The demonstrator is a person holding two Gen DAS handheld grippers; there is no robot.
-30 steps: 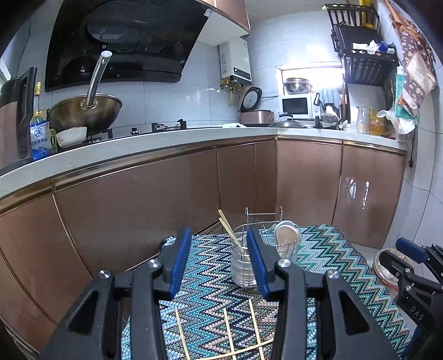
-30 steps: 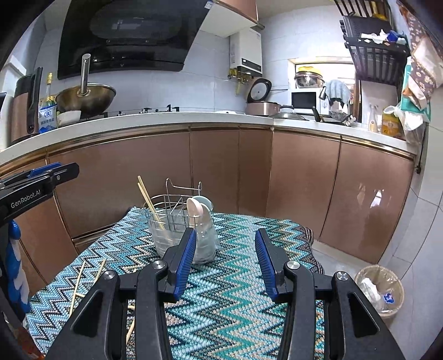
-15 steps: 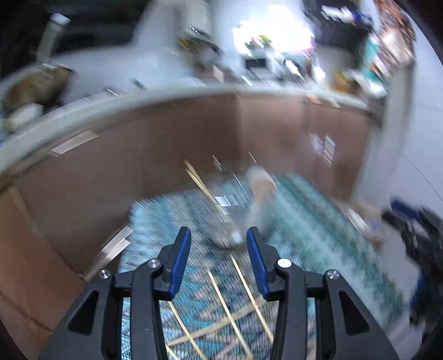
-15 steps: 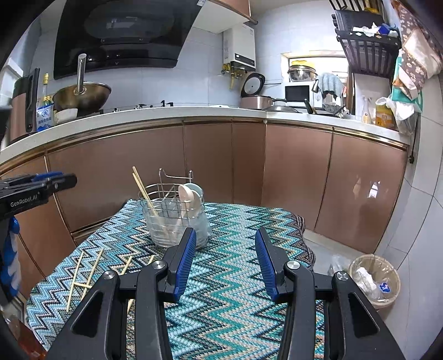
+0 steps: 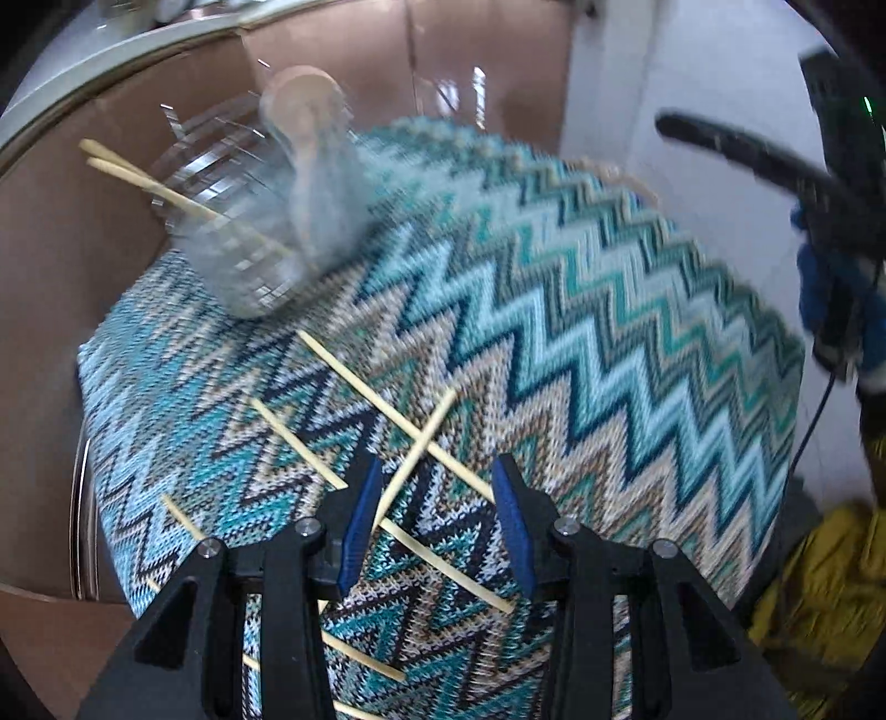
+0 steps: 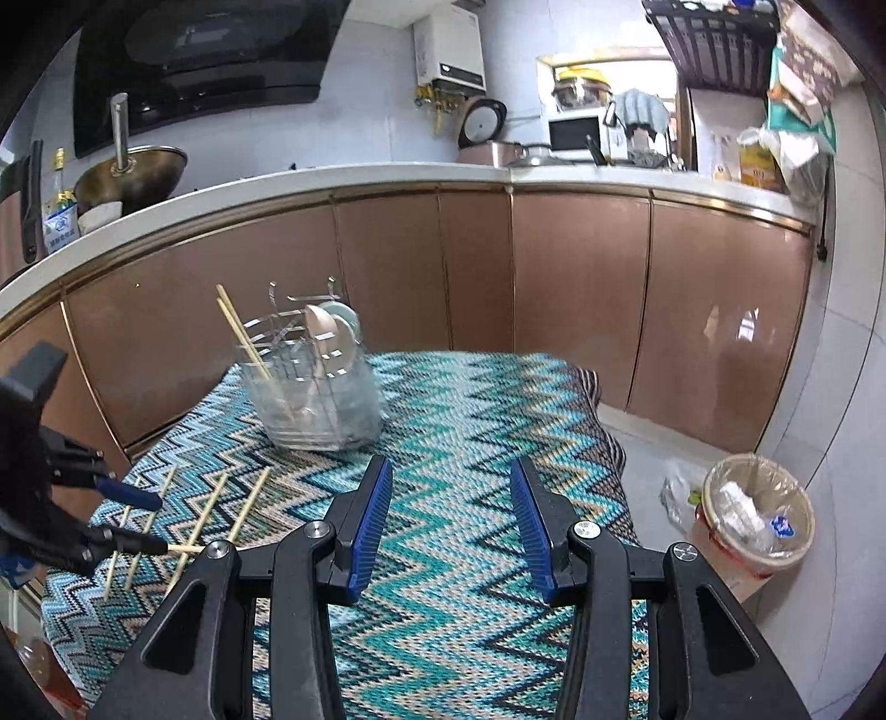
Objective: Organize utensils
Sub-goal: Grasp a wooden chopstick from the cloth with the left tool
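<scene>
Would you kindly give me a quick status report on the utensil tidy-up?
Left gripper open above loose chopsticks. Right gripper open, empty. Utensil holder holds two chopsticks and spoons. Nothing in the way.

No text can be read with confidence in either view. The bottle (image 6: 60,213) at the left end of the kitchen counter carries a blue and white label with characters too small to make out. The white water heater (image 6: 449,47) on the wall bears a small dark mark, equally illegible.
</scene>
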